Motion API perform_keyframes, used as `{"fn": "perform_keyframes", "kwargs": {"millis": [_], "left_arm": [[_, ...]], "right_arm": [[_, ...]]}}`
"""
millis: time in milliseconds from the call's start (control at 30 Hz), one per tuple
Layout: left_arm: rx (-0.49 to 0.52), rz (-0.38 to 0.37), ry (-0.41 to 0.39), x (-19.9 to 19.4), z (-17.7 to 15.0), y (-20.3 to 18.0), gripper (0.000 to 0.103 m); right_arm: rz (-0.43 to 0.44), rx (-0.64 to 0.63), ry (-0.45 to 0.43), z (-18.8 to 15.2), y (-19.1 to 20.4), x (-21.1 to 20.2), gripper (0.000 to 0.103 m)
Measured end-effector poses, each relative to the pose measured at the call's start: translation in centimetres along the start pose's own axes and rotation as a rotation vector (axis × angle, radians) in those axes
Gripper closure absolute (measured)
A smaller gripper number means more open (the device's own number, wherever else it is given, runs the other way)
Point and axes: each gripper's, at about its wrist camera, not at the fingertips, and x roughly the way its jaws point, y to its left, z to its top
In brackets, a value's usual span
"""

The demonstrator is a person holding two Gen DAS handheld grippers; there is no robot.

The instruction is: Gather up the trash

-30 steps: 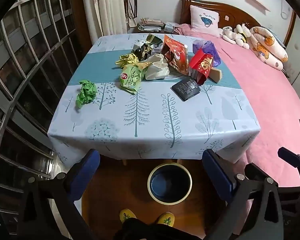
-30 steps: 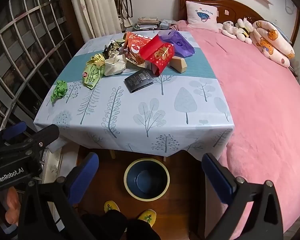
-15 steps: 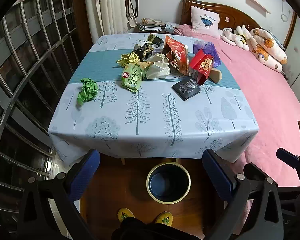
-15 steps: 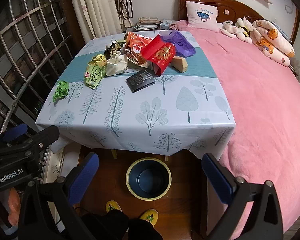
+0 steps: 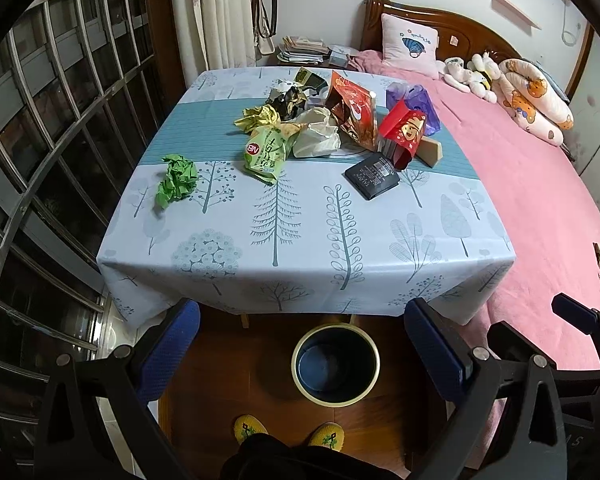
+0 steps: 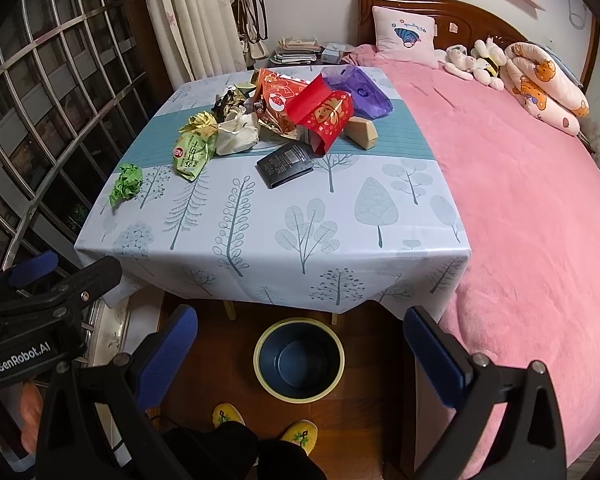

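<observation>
Trash lies across the far half of the table [image 5: 300, 240]: a crumpled green paper ball [image 5: 177, 179], a green snack bag [image 5: 266, 152], a white crumpled bag [image 5: 316, 136], a red gift bag [image 5: 404, 130], a black flat packet [image 5: 372, 175] and a purple bag [image 5: 414, 100]. A dark blue bin [image 5: 335, 364] stands on the floor under the table's near edge. My left gripper [image 5: 300, 344] is open, held low in front of the table, above the bin. My right gripper [image 6: 300, 344] is open too, beside it, with the bin [image 6: 299, 359] between its fingers in view.
A pink bed [image 6: 520, 184] with pillows and plush toys fills the right side. A metal window grille [image 5: 40, 120] runs along the left. A person's yellow slippers [image 5: 288, 432] stand on the wooden floor by the bin. A nightstand with papers [image 5: 300, 50] sits behind the table.
Both views have shifted slightly, the table and bin sitting a little higher and further right in frame. Both grippers stay open; no trash has moved.
</observation>
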Motion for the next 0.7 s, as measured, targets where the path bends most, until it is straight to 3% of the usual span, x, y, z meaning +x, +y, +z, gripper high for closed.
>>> {"fn": "perform_keyframes", "kwargs": {"millis": [700], "left_arm": [[0.006,0.003,-0.003,-0.37,-0.05,-0.03,0.003]], "right_arm": [[0.011,0.011,-0.006,0.03,-0.13,-0.39,0.0]]}}
